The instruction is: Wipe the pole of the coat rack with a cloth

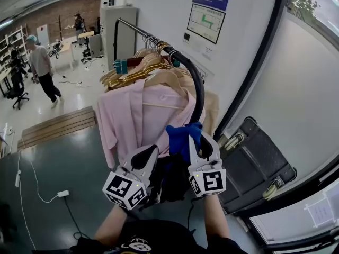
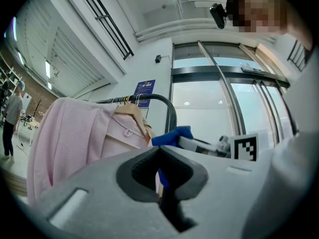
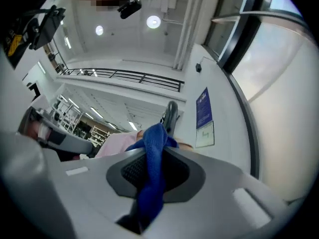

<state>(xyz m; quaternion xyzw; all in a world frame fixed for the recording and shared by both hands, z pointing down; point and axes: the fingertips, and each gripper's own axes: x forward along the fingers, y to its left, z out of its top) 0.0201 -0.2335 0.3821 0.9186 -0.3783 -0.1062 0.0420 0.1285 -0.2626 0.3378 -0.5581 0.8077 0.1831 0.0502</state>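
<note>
A: Any writing legible?
B: None. The print on the wall posters (image 1: 211, 7) is too small. Dark green floor (image 1: 63, 163), with a black case (image 1: 254, 165) by the right wall.
A: Grippers?
B: Left gripper (image 1: 150, 152) has its jaws together, beside the pink shirt (image 1: 127, 115). Right gripper (image 1: 204, 143) pinches the blue cloth (image 1: 181, 136) against the pole (image 1: 197, 89), below its bend.

The right gripper (image 1: 200, 142) held a blue cloth (image 1: 183, 135) bunched at its tips, against the black pole (image 1: 198, 91) that curved down from the coat rack just ahead of it. The left gripper (image 1: 150, 155) sat just beside it on its left, below a pink shirt (image 1: 130, 120) hanging from wooden hangers (image 1: 135, 73) farther ahead. A dark suitcase (image 1: 257, 163) lay off to the right gripper's right.
</note>
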